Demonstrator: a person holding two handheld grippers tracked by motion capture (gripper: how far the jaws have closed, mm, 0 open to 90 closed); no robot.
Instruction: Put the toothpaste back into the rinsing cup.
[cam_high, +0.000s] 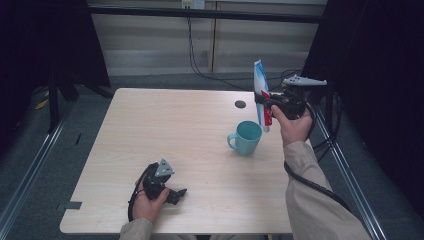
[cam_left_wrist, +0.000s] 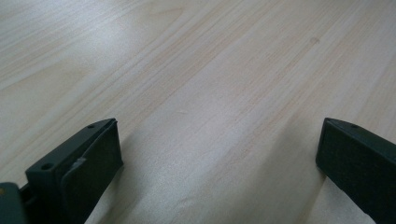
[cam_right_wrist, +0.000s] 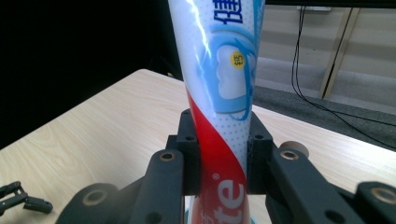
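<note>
I'm working in what looks like a lab or recording booth, not a home. A bare light-wood table (cam_high: 150, 125) sits mid-frame on grey carpet (cam_high: 30, 165), with black curtains (cam_high: 45, 40) closing off the upper left and the right side. A dark metal bar (cam_high: 210, 13) runs across the top of the frame, and black cables (cam_high: 200, 65) hang down the pale panelled wall (cam_high: 150, 45) behind it. Metal rails (cam_high: 30, 170) line the floor along both sides of the table. A small round hole (cam_high: 240, 104) is cut into the tabletop near its far edge.
</note>
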